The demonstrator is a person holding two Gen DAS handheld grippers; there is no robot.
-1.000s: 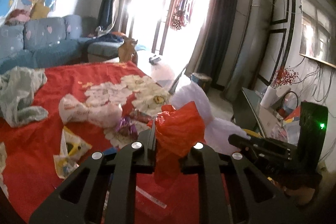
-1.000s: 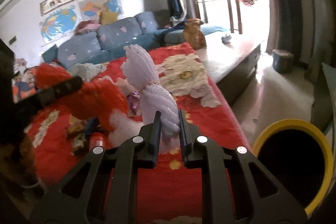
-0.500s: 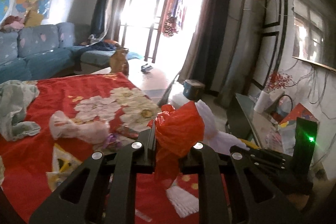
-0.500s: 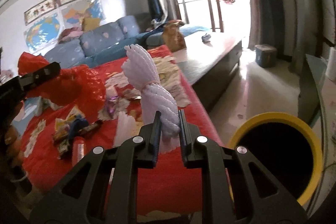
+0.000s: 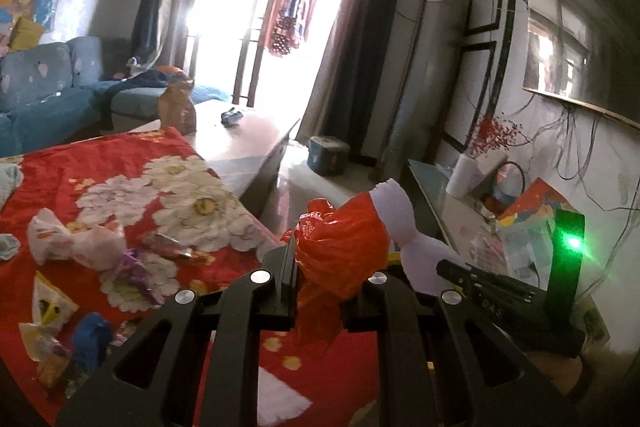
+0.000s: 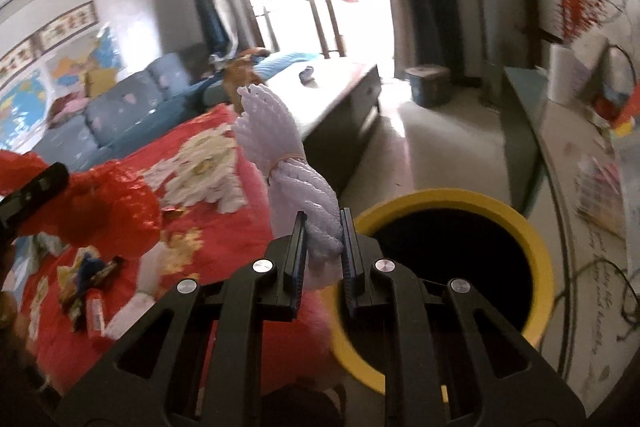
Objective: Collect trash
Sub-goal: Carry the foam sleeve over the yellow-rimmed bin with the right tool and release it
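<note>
My left gripper is shut on a crumpled red plastic bag, which bulges up between its fingers. My right gripper is shut on a white foam net sleeve tied at its waist with a rubber band; it stands upright above the pads. Just right of the right gripper gapes a yellow-rimmed bin with a black inside. In the left wrist view the right gripper's body shows at the right with the white sleeve behind the red bag. The red bag appears at the left of the right wrist view.
A red flowered blanket carries several wrappers, a pale plastic bag and a blue scrap. Beyond lie a low table, a blue sofa and a small blue bin. A cluttered glass shelf runs along the right wall.
Both grippers have swung to the right, away from the blanket. The yellow-rimmed bin has come much closer to the right gripper. Both grips are unchanged.
</note>
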